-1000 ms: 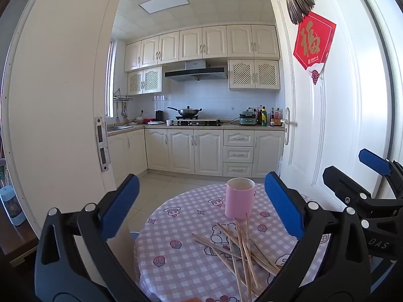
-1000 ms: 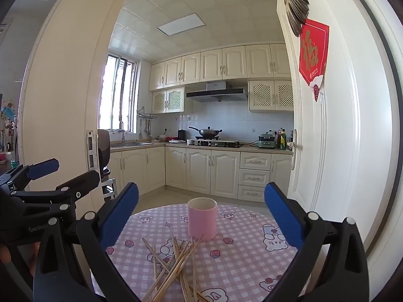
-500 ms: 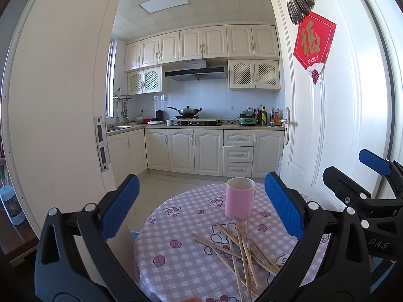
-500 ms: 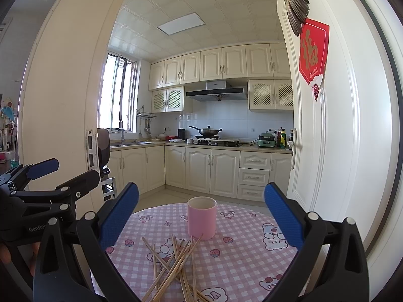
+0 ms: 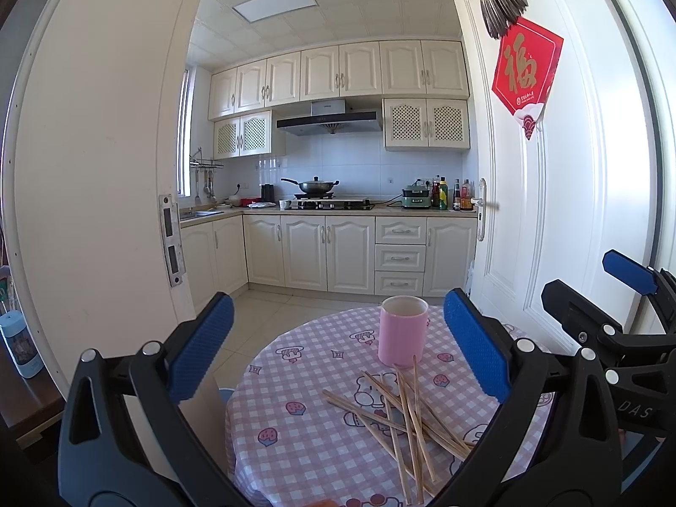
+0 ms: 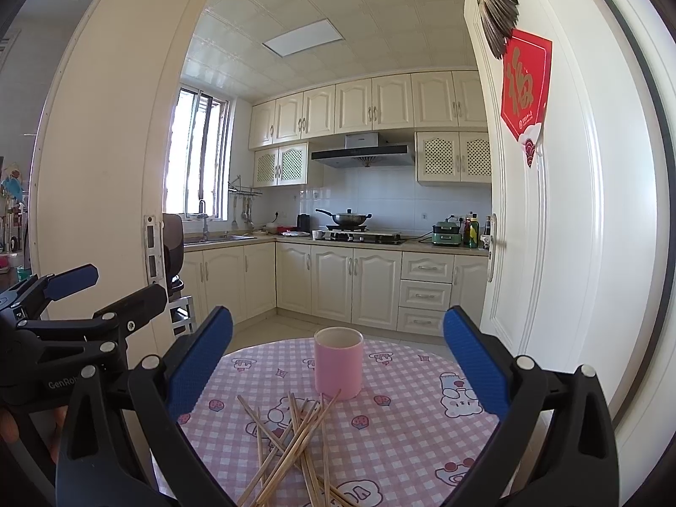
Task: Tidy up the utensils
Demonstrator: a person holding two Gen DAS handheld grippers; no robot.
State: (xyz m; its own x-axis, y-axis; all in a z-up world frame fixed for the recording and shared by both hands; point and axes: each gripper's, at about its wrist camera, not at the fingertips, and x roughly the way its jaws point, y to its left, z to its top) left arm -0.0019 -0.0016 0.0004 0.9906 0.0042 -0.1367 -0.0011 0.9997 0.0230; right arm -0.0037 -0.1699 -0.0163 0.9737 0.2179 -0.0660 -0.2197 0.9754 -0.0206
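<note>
Chopsticks point(image 6: 295, 443) lie nearest, a loose crossed heap of pale wooden sticks on the pink checked cloth of the round tabletop point(image 6: 405, 435), fanning out toward the near edge. Above them hang the two tools, both spread wide and gripping nothing. The right tool point(image 6: 338, 363) has its blue pads point(image 6: 198, 363) set far apart over the heap, and the left tool point(image 5: 336, 346) stands the same way, its blue pads point(image 5: 473, 346) framing the cloth. From the left wrist view the sticks point(image 5: 401, 410) sit toward the right of the tabletop point(image 5: 295, 443), and the right tool shows at the right edge as black arms tipped in blue. From the right wrist view the left tool appears at the left edge, with a bit of a hand under it.

Just behind the heap stands a pink cup point(image 6: 338, 362), upright and open at the top; a stick tip or two reaches its base, though I cannot tell whether they touch it. In the left wrist view the cup point(image 5: 402, 331) stands the same way.

Beyond the tabletop an open white door point(image 6: 562, 219) carries a red paper hanging point(image 6: 524, 93) and a dark fan. Farther back is a kitchen of cream cabinets point(image 6: 359, 283), with a wok point(image 6: 344, 219) on the stove.
</note>
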